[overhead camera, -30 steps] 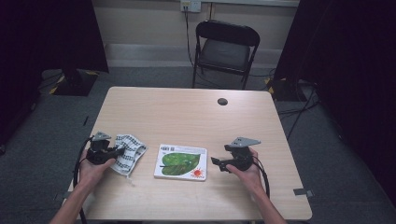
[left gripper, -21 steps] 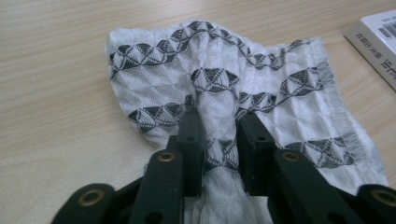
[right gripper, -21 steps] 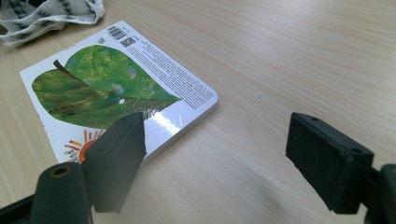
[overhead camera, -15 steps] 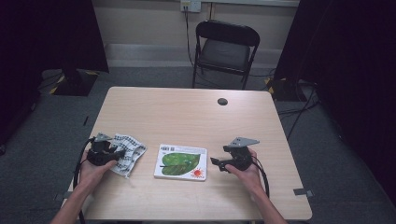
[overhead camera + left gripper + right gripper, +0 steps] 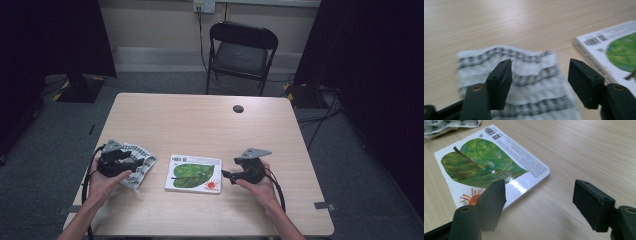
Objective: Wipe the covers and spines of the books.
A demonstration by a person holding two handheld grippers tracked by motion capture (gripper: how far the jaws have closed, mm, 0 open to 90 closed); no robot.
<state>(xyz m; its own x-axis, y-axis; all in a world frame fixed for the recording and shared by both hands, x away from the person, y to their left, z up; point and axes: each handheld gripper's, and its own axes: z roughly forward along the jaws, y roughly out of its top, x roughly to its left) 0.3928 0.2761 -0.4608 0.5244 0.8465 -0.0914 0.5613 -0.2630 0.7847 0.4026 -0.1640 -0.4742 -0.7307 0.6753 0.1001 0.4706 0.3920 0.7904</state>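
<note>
Two grippers are in our hands at the near edge of the surface (image 5: 200,120), and both stand with fingers apart, clamped on nothing. We hold the left gripper (image 5: 134,162) over the patterned cloth (image 5: 137,161); in the left gripper view its fingers (image 5: 500,80) straddle the cloth (image 5: 524,75), which lies flat and somewhat rumpled below them. Whether they touch the fabric we cannot tell. We hold the right gripper (image 5: 225,175) just beside the right edge of the book (image 5: 194,173), pointed at it; in the right gripper view the book (image 5: 486,162) lies flat, closed, leaf and sun picture upward, with one corner near the left finger (image 5: 492,200).

Cloth and book lie near each other, apart. We judge the work barely begun: neither item is gripped or lifted, and everything remains to be done.

Farther off, a dark round spot (image 5: 238,108) marks the surface, and a black chair (image 5: 240,55) stands beyond it.
</note>
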